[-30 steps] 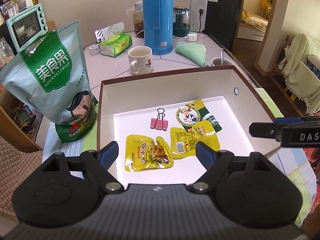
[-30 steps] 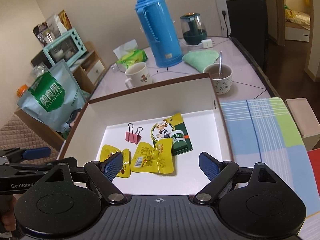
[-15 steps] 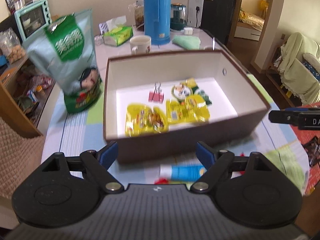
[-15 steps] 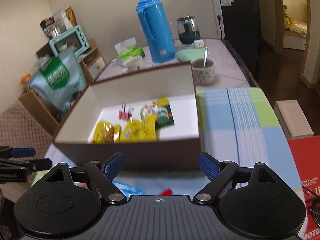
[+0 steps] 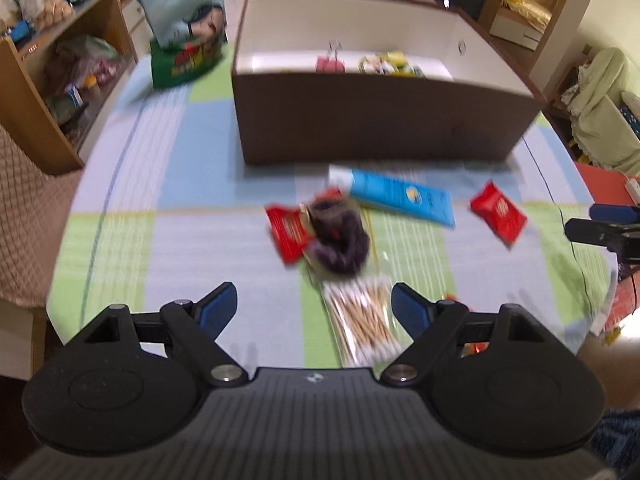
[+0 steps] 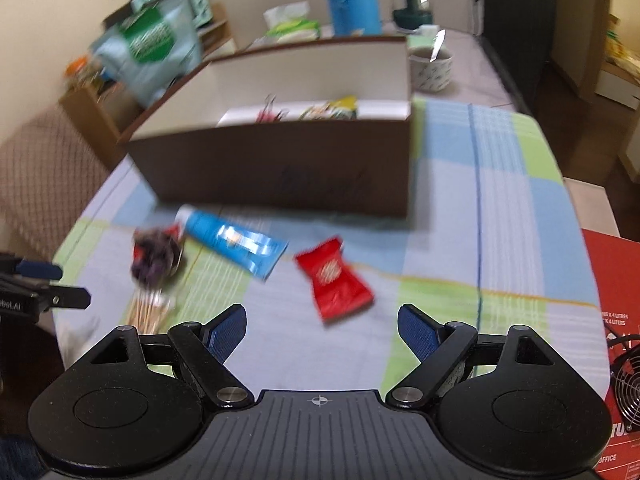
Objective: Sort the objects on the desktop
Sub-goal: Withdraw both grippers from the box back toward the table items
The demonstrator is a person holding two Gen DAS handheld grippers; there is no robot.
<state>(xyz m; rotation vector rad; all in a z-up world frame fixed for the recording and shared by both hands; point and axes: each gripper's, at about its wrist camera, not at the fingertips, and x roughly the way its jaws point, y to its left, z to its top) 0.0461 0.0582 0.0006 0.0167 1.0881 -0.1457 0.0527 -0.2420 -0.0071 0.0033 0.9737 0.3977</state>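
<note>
Both views have pulled back from over the box [image 5: 384,120] to the loose items lying in front of it on the checked cloth [image 5: 180,240]; my left gripper [image 5: 314,304] and right gripper [image 6: 322,326] are both spread wide with nothing between the pads. Left lines up over the cotton swab pack [image 5: 362,328], just beside the dark hair tie [image 5: 340,240] and a red packet [image 5: 288,232]; right sits just short of the other red packet [image 6: 334,284], with the blue tube [image 6: 236,242] further left. Frames are blurred, so I'd settle first, straddle one item per gripper, then close flat on the pack's edges to avoid dragging neighbours.
</note>
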